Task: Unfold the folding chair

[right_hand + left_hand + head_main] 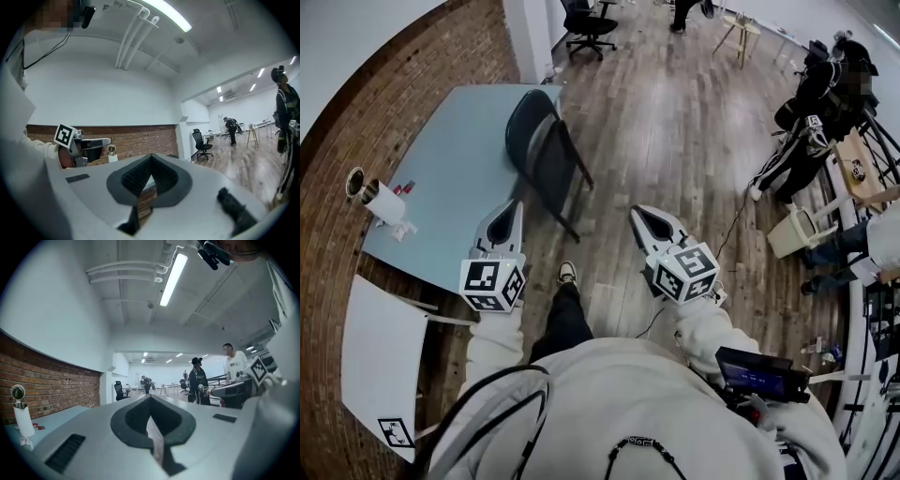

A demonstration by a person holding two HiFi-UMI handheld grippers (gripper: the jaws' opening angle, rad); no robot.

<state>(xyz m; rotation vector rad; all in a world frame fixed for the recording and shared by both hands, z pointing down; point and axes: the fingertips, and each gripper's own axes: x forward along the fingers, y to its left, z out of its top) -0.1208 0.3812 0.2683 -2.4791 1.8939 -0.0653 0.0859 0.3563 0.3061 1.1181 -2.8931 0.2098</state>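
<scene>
1. A pale wood plank floor fills the middle of the head view and runs out from 12 to 3 o'clock. A red brick wall curves along the side from 9 to 11 o'clock.
2. A pale blue-grey rectangular table stands against that wall, at 10 o'clock from the middle of the frame.
3. The person in a cream hooded top takes up 6 o'clock, with one dark trouser leg and a light shoe set forward.
4. The black folding chair is at 11 o'clock, folded flat and tilted. Its rounded back is uppermost against the table's right edge and its feet are on the floor near the middle of the frame. Neither gripper touches it.
5. A black wheeled office chair stands far off at 12 o'clock. Bystanders in dark clothes are at 2 o'clock.
6. A flat white board with a square black marker lies at 8 o'clock, just beside the table's near end.
7. The grey left gripper is held level at 8 o'clock from the middle. In the left gripper view its jaws are pressed together with nothing between them.
8. The grey right gripper is held level at 5 o'clock from the middle. In the right gripper view its jaws also meet, and nothing is held.
9. A white paper roll on a metal-topped holder stands on the table at 9 o'clock.
</scene>
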